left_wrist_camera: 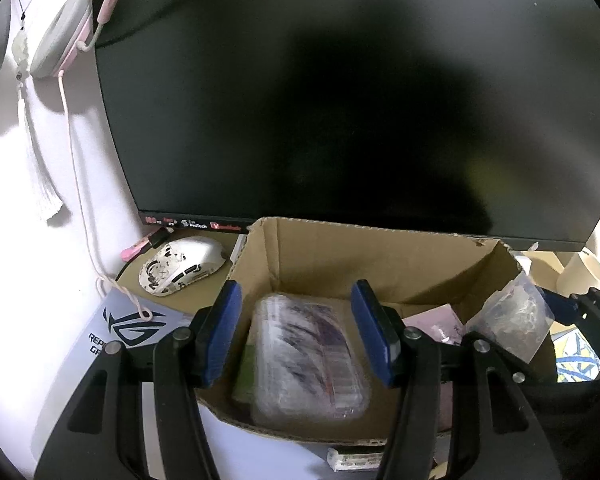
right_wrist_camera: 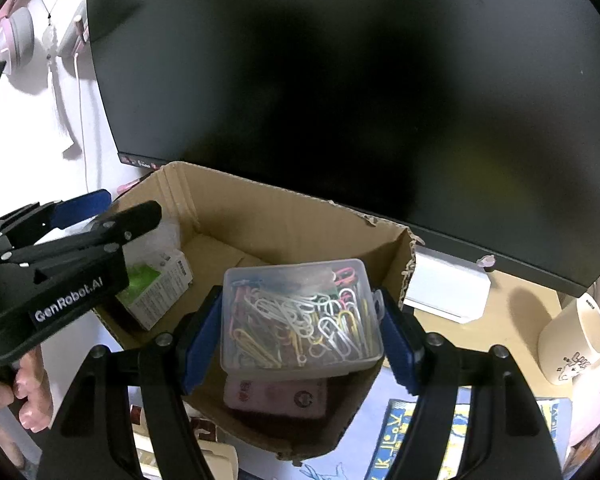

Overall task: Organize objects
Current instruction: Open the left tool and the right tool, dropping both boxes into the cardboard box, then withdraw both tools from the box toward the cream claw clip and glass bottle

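Note:
An open cardboard box point(left_wrist_camera: 380, 264) stands on the desk below a monitor; it also shows in the right wrist view point(right_wrist_camera: 284, 224). My left gripper point(left_wrist_camera: 298, 332) is open and empty above the box's left part, over a clear plastic-wrapped pack point(left_wrist_camera: 308, 360) lying inside. My right gripper point(right_wrist_camera: 300, 340) is shut on a clear plastic case of coloured paper clips point(right_wrist_camera: 300, 316), held over the box's right part; the case shows in the left wrist view point(left_wrist_camera: 512, 320). Under it lies a pink packet point(right_wrist_camera: 276, 396). A green and white carton point(right_wrist_camera: 156, 284) sits in the box's left side.
A large dark monitor point(left_wrist_camera: 340, 100) rises close behind the box. A white mouse point(left_wrist_camera: 182, 264) lies left of the box, by a grey ROG card point(left_wrist_camera: 128, 328). A cream mug point(right_wrist_camera: 576, 344) and a white stand point(right_wrist_camera: 448, 288) sit right. Pink headphones point(left_wrist_camera: 60, 36) hang on the wall.

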`<action>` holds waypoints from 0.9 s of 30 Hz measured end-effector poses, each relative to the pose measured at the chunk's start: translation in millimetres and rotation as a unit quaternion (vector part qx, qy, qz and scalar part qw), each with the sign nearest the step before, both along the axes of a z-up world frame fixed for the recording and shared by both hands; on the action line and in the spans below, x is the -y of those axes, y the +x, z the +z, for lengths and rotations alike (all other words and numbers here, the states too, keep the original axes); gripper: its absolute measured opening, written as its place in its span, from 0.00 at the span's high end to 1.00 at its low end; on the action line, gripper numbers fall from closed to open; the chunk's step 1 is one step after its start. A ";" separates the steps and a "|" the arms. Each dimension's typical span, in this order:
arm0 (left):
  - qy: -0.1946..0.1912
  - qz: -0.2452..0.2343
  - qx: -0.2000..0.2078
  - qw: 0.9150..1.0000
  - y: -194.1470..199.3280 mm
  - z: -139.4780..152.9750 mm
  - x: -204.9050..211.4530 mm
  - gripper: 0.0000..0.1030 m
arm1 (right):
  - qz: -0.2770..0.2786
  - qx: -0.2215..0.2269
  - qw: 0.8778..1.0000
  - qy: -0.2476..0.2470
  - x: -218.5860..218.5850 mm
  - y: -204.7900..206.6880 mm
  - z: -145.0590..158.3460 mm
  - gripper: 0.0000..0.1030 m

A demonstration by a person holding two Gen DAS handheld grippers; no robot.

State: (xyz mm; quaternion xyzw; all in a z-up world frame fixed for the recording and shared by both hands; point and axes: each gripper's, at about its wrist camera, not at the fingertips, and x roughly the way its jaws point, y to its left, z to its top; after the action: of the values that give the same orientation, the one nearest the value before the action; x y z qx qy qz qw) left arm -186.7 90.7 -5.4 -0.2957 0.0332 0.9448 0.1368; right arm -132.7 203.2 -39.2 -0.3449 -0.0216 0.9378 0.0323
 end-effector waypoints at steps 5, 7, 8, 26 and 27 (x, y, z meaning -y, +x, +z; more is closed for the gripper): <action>-0.005 -0.001 -0.004 1.000 2.9 4.2 1.7 0.45 | -0.001 0.001 1.000 -0.009 -4.7 2.8 2.5 0.25; -0.007 0.005 -0.002 1.000 3.2 6.4 3.5 0.39 | -0.002 0.000 1.000 -0.009 -2.4 2.6 3.5 0.25; -0.011 0.011 0.002 1.000 2.5 7.1 4.6 0.37 | -0.001 0.000 1.000 -0.008 -2.0 2.9 3.6 0.25; -0.017 0.027 -0.024 0.999 21.7 33.8 17.2 0.00 | 0.008 -0.026 0.999 -0.045 -0.9 17.3 19.3 0.00; -0.013 0.025 -0.019 0.999 21.3 33.8 17.6 0.00 | 0.006 -0.026 0.999 -0.040 0.0 18.0 19.5 0.00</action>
State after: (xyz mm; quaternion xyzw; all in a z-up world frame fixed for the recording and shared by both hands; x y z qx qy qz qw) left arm -165.4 73.1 28.4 -0.2805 0.0405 0.9528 0.1088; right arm -114.7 203.3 -19.7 -0.3208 0.0145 0.9469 0.0133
